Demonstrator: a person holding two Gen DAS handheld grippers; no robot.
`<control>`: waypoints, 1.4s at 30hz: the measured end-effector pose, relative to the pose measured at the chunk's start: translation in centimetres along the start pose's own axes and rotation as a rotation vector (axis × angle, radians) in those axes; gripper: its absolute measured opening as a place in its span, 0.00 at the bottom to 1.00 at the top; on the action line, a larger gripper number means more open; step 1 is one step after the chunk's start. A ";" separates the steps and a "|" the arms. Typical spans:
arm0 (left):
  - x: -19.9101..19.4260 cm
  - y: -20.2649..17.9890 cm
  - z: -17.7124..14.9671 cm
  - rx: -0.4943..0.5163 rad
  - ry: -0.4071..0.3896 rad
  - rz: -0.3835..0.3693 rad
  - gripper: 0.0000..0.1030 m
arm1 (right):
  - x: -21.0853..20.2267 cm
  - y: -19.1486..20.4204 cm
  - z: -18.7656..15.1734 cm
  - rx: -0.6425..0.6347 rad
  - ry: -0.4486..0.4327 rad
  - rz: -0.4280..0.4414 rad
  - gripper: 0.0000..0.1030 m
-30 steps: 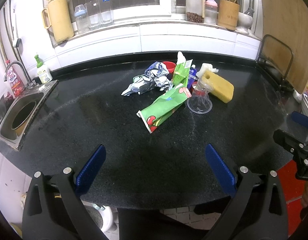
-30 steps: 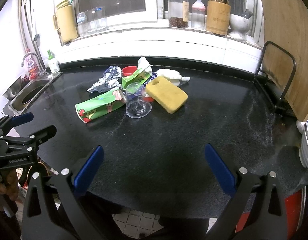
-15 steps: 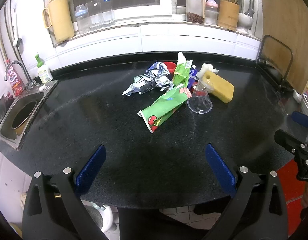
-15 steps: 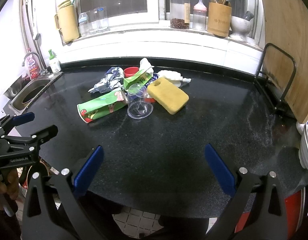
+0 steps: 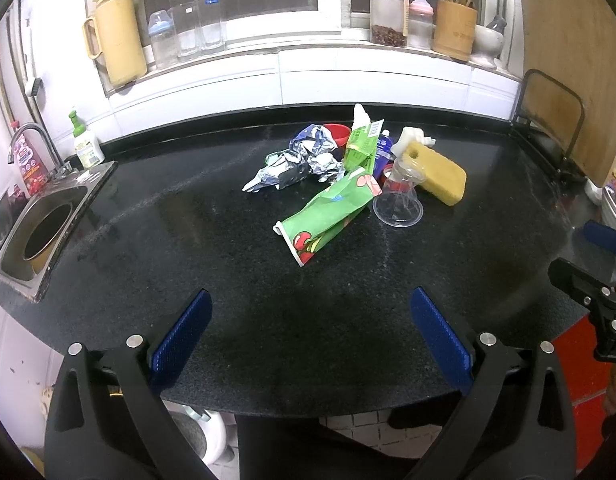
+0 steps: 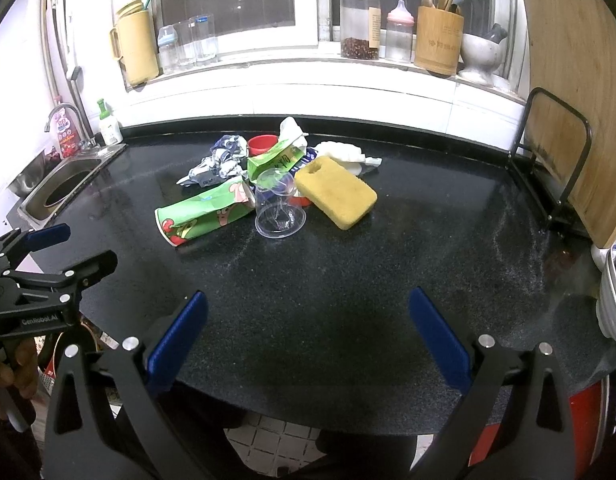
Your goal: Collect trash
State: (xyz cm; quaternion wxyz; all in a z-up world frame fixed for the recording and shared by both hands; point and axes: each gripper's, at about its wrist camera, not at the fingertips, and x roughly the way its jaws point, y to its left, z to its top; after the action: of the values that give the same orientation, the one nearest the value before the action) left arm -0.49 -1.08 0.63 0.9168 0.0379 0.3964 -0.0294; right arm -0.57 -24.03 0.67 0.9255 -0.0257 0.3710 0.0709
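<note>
Black table [image 5: 228, 264] under a window | trash heaped mid-table: green wrapper [image 5: 327, 212], foil [image 5: 296, 160], clear cup [image 5: 397, 200], sponge [image 5: 437, 174] | left hand-held gripper [image 5: 308, 332] wide apart, empty | right hand-held gripper [image 6: 308, 332] wide apart, empty, both at the near edge

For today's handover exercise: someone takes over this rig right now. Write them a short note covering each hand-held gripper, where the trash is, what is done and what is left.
Left hand-held gripper: open, empty, near the counter's front edge.
Right hand-held gripper: open, empty, likewise.
Trash sits in one pile mid-counter: green carton lying flat, crumpled foil behind it, clear cup on its side, second green carton, tissue. A sponge lies to the right of the cup.
Done: nothing picked up.
Left: everything. No bin is clearly visible.
</note>
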 end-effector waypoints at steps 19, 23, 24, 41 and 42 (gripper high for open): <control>0.6 -0.1 0.1 0.010 0.006 -0.010 0.94 | 0.0 0.1 0.1 -0.003 0.002 -0.003 0.95; 1.4 -0.2 0.6 0.036 0.020 -0.017 0.94 | 0.2 0.0 0.4 -0.006 0.007 -0.005 0.95; 1.7 -0.4 0.8 0.058 0.017 -0.015 0.94 | 0.4 -0.1 0.5 -0.010 0.007 -0.004 0.95; 15.2 -1.3 5.6 0.320 0.113 -0.132 0.94 | 14.7 -4.3 6.2 -0.201 0.076 0.102 0.95; 15.8 -1.3 5.6 0.329 0.119 -0.124 0.94 | 15.9 -4.4 6.7 -0.218 0.086 0.101 0.95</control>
State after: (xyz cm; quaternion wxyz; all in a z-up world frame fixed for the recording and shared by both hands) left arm 14.26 -3.31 -7.14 0.8696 0.1643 0.4415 -0.1480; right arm 15.99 -25.94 -5.51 0.8958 -0.1105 0.4012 0.1563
